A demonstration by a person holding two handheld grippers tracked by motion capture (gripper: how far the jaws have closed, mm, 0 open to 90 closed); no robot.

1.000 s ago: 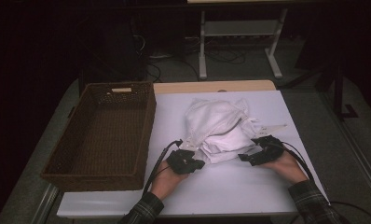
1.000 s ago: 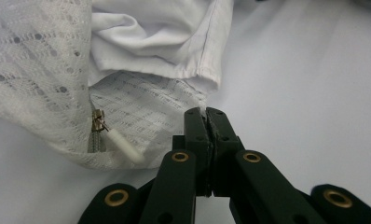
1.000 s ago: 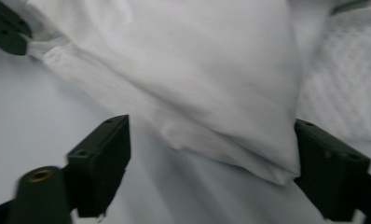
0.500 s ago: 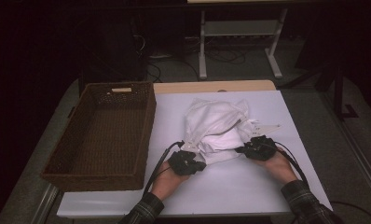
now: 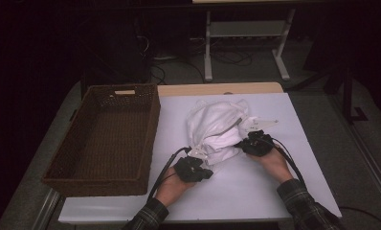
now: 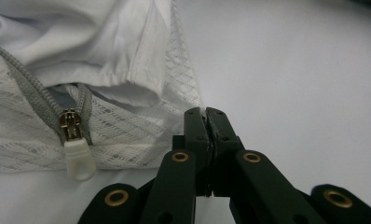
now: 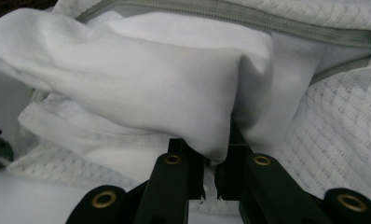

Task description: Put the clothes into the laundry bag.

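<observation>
I see a white table (image 5: pixel 255 191) carrying a wicker basket (image 5: pixel 107 136) left of my left claw (image 5: pixel 196 167), and a white mesh bag (image 5: pixel 217 129) just beyond it.

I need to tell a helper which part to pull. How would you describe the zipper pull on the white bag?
On the white table, right of the wicker basket, lies a white mesh bag stuffed with white cloth. Along its grey zipper, near the left gripper, hangs the zipper pull: a brassy slider with a cream rubbery tab.
</observation>
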